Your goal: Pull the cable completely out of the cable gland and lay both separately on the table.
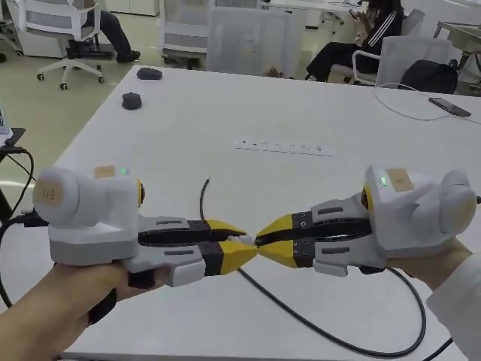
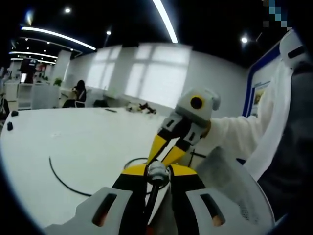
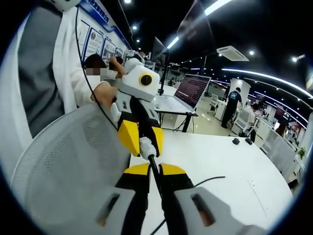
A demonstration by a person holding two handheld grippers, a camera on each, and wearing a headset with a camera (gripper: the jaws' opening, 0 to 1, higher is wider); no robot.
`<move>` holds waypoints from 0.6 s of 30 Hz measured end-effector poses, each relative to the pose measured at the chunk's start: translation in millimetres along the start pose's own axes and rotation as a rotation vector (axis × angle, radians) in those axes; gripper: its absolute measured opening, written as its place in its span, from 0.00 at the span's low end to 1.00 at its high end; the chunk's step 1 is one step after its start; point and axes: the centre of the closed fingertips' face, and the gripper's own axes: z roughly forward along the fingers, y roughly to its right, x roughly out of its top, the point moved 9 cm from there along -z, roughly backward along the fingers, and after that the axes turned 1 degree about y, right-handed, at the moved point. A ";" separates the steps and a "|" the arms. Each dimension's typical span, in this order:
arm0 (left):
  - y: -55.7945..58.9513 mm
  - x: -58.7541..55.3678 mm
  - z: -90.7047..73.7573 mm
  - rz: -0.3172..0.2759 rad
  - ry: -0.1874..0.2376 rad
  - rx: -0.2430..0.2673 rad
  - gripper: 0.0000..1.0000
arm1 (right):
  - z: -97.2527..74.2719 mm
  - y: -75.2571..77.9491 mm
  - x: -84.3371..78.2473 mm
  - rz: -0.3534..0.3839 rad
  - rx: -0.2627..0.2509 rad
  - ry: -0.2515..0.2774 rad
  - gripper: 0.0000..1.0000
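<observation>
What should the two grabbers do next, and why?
Probably pull the right gripper straight away from the left gripper, keeping the left one steady. The left is shut on the gland, the right on the cable beside it, and the cable is not yet out of the gland.

Cable gland (image 1: 242,241) sits between left tool (image 1: 237,247) and right tool (image 1: 267,242) — above the table (image 1: 316,98).

Cable gland (image 2: 158,172) is clamped between the yellow tips of the left gripper (image 2: 157,169), low centre. Right gripper (image 2: 160,155) is seen tip-to-tip just beyond it. Black cable (image 2: 61,180) is seen curving across the white table (image 2: 73,139).
</observation>
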 end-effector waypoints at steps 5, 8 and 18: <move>0.0 -1.2 1.2 0.036 -0.025 0.007 0.19 | -1.1 -0.6 1.4 0.011 0.006 0.011 0.05; -2.4 -0.5 -0.5 0.030 -0.024 0.015 0.17 | 0.7 -0.5 2.9 0.015 0.005 0.015 0.04; -5.1 -0.3 -1.6 0.000 -0.024 0.019 0.16 | 3.5 -1.0 -1.5 0.012 0.015 -0.008 0.03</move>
